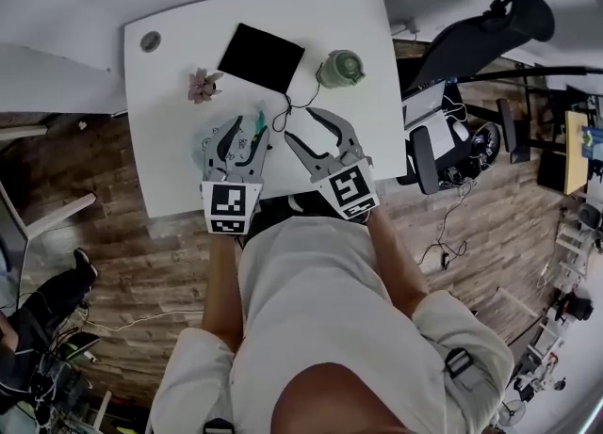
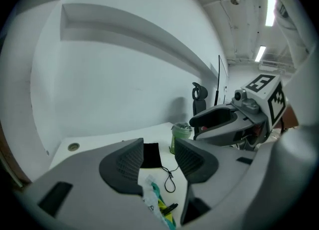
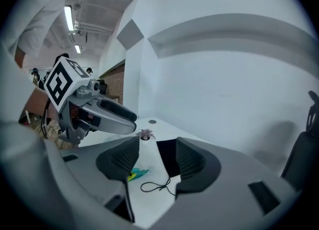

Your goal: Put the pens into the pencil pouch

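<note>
Head view: holds the left gripper (image 1: 243,131) and the right gripper (image 1: 300,123) side by side near 6 o'clock on the white surface (image 1: 170,168), the left above the translucent plastic pencil pouch (image 1: 207,140), with a flat black square (image 1: 261,56) and a green lidded cup (image 1: 340,69) toward 12 o'clock. Left gripper view: shows jaws apart and empty, the pouch lying below them at 6 o'clock with green and yellow showing inside, a thin black cord (image 2: 171,179) at its 1 o'clock. Right gripper view: shows jaws likewise apart on nothing, the pouch's teal-and-yellow end at 8 o'clock of the gap.
</note>
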